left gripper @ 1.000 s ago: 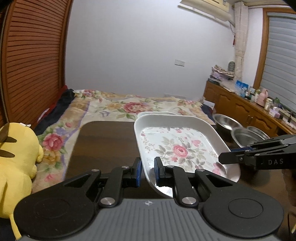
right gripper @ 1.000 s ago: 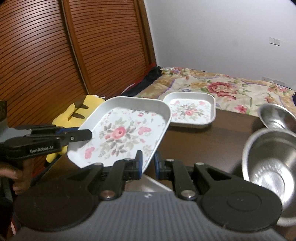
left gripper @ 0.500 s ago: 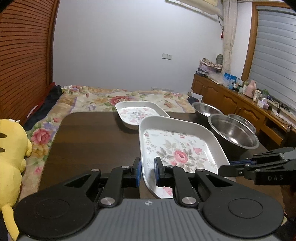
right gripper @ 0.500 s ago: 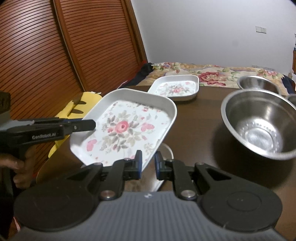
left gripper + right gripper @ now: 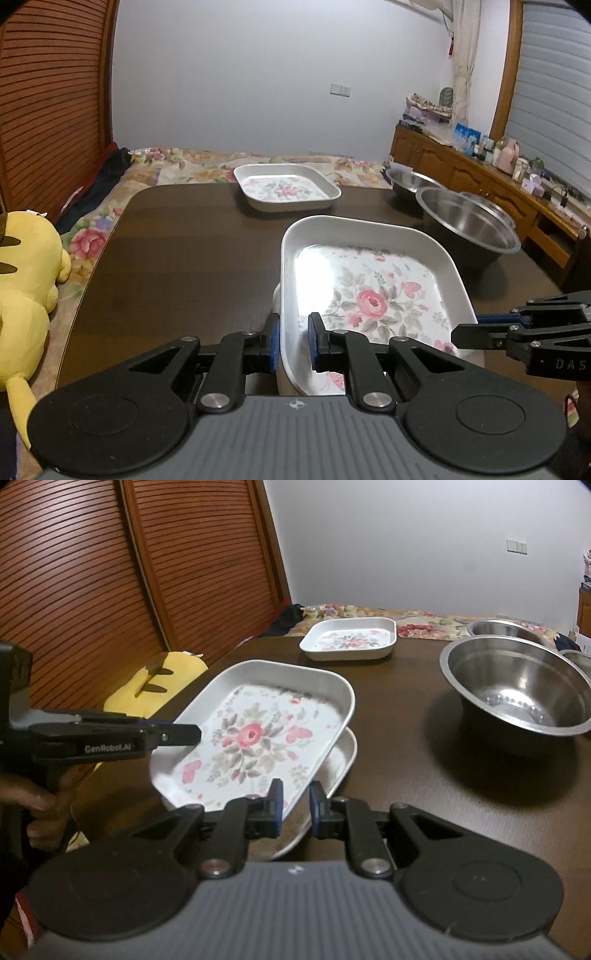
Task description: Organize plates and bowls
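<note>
- Two grippers hold one floral tray [image 5: 373, 291]: we see the left gripper [image 5: 293, 341] clamped on its left rim at lower centre of the left wrist view, and the right gripper [image 5: 295, 808] clamped on its right rim at lower centre of the right wrist view.
- Change: half a second ago the tray hung tilted and higher; now it sits lower and nearly level, just above a second tray [image 5: 332, 764] on the dark table [image 5: 184, 258].
- Reading: we judge the nesting step almost done; release comes next.
- Contact between the two trays: we cannot tell.
- Pose: both grippers come in low from the near edge, opposite each other across the tray.
- Not yet stacked: small floral tray [image 5: 286, 188] upper centre, steel bowls [image 5: 517, 690] at right.
</note>
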Motion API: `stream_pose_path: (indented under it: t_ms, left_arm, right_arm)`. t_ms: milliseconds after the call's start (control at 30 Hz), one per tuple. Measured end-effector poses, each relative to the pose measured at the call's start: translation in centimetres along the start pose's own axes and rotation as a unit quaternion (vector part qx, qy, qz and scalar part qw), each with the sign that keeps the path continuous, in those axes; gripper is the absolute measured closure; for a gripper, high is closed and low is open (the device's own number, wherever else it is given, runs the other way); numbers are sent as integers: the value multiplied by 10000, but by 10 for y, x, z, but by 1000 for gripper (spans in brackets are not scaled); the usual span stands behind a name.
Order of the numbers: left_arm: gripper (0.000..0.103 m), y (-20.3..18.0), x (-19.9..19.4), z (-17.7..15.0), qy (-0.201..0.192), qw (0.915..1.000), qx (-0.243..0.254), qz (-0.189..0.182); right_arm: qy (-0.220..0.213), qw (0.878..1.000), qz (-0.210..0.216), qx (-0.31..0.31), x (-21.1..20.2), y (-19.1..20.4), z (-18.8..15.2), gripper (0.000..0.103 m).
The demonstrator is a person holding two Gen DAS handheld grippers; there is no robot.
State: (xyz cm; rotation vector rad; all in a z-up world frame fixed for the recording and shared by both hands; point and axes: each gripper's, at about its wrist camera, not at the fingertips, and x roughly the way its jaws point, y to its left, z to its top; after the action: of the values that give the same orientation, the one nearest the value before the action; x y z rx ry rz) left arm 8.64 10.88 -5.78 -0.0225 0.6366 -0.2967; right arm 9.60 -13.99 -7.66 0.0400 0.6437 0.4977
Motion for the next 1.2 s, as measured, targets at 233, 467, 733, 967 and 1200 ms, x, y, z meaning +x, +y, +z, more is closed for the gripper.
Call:
stream_pose_path:
  t_ms: [233, 467, 733, 967, 1200]
  left_arm:
    - [87, 1, 6, -9, 142, 9999, 15, 86]
    - [87, -4, 5, -11, 143, 9997, 130, 176]
    - [87, -7, 2, -16, 179, 9997, 100, 153]
    - [87, -8, 2, -16, 172, 9997, 68, 144]
    - [82, -5, 0, -13, 70, 9997, -15, 217]
  right_arm:
    - [25, 9998, -108, -140, 4, 5, -7, 86]
    - [-27, 9997, -154, -192, 5, 4, -7, 86]
    - [-45, 9995, -257, -205, 6, -2, -6, 86]
    - [-97, 9996, -223, -108, 6, -6, -6, 85]
    - [-184, 9995, -214, -104, 1, -6, -3, 85]
